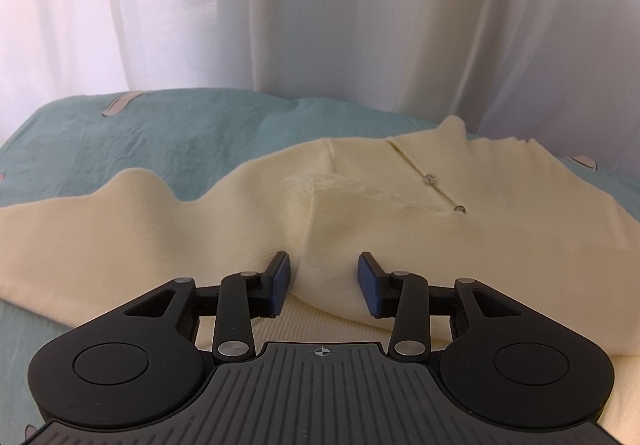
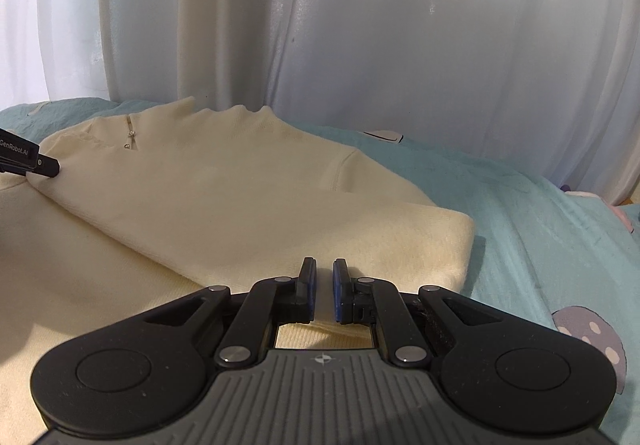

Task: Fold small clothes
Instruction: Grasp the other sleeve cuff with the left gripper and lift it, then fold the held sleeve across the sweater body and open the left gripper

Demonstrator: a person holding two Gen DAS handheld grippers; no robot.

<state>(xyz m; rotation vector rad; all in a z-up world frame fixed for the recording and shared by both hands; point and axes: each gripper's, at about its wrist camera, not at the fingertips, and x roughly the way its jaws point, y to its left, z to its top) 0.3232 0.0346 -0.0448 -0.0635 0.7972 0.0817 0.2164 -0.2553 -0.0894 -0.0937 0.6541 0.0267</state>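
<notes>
— Nearest the lens in the left wrist view, the left hand-held gripper (image 1: 323, 283) is sitting at the bottom centre with its 2 blue pads spread wide, gripping nothing, and a ridge of the cream sweater (image 1: 400, 245) is rising between them.

— And the right one?

— In the right wrist view the right hand-held gripper (image 2: 324, 291) is showing a narrow gap between its pads, nothing pinched, hovering at the ribbed hem of the sweater (image 2: 240, 197).

— Where is the garment lying?

— It is spreading across the teal bedspread (image 1: 180, 133), collar toward the white curtain (image 1: 320, 5) at the top of the frame, with 2 small buttons (image 1: 430, 178) glinting near the neck.
</notes>
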